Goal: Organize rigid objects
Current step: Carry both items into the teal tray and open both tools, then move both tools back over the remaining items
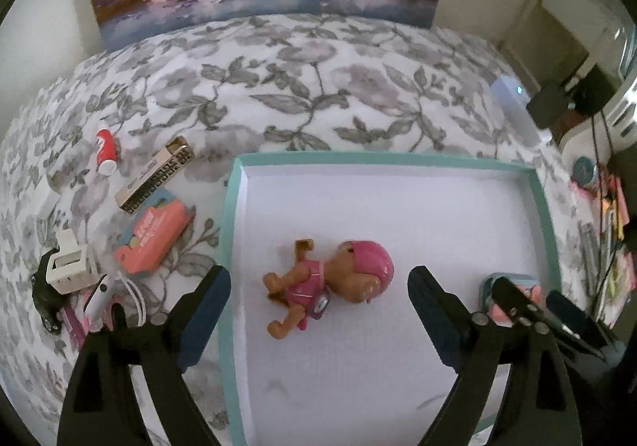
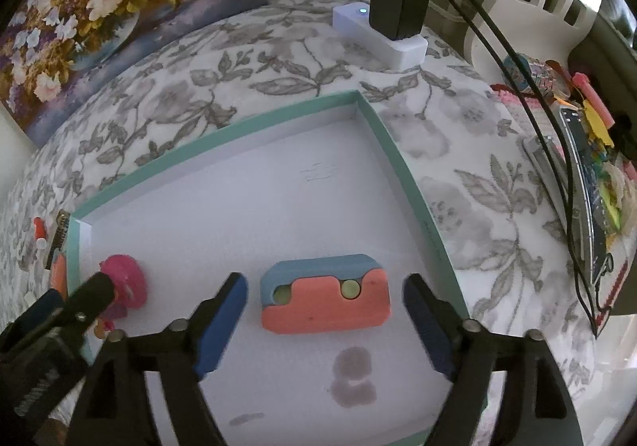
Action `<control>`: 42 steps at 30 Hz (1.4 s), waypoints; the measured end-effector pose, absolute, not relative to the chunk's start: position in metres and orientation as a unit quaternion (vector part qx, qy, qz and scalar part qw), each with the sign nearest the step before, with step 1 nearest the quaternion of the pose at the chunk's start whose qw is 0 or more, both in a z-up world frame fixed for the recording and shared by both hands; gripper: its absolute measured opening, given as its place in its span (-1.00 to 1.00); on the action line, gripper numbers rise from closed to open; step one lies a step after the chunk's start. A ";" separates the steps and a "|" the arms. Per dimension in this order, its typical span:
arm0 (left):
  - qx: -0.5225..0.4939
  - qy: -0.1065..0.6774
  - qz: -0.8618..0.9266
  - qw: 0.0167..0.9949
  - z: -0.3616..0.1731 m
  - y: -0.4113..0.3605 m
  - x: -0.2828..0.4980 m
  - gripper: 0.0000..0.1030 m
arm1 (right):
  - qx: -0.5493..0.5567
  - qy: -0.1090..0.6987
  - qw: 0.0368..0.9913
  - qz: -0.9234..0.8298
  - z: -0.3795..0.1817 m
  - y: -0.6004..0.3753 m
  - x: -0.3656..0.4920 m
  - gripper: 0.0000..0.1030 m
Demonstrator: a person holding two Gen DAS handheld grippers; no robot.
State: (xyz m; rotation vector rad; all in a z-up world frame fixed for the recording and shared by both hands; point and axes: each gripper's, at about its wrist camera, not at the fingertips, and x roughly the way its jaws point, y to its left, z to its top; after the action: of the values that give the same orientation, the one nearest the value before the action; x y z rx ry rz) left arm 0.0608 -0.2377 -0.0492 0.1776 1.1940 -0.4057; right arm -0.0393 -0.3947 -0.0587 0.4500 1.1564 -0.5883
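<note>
A shallow white tray with a teal rim (image 1: 541, 207) lies on a flowered bedspread; it also shows in the right wrist view (image 2: 414, 183). A pink toy puppy figure (image 1: 330, 283) lies on its side in the tray, and its pink head shows at the left of the right wrist view (image 2: 127, 279). My left gripper (image 1: 318, 306) is open and empty, its fingers either side of the figure, just above it. A coral and blue block toy (image 2: 324, 297) lies in the tray. My right gripper (image 2: 324, 322) is open and empty around it.
Left of the tray lie a red and white tube (image 1: 106, 151), a gold-patterned box (image 1: 155, 175), a coral card pack (image 1: 153, 239), a white plug adapter (image 1: 69, 263), a black toy car (image 1: 45, 298) and a white pen (image 1: 99, 295). A white power strip with black charger (image 2: 382, 28) sits far right.
</note>
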 end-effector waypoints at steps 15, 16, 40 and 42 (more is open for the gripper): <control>0.030 0.473 -0.098 0.875 -0.015 -0.135 0.069 0.98 | 0.197 0.502 0.802 -0.257 -0.049 -0.370 -0.041 1.00; 0.028 0.471 -0.093 0.877 -0.014 -0.127 0.070 0.98 | 0.200 0.495 0.806 -0.256 -0.047 -0.368 -0.041 1.00; -0.048 0.473 0.023 0.879 0.024 0.047 0.094 0.98 | 0.169 0.417 0.890 -0.074 0.012 -0.228 0.019 1.00; -0.063 0.484 0.026 0.873 0.018 0.060 0.096 0.98 | 0.164 0.431 0.885 -0.057 0.007 -0.212 0.027 1.00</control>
State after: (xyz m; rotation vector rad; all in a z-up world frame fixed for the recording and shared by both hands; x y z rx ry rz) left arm 0.0960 0.0602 0.0185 -0.1323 1.0103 0.0540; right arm 0.0268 -0.2118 0.0068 0.3406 0.8974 -0.1179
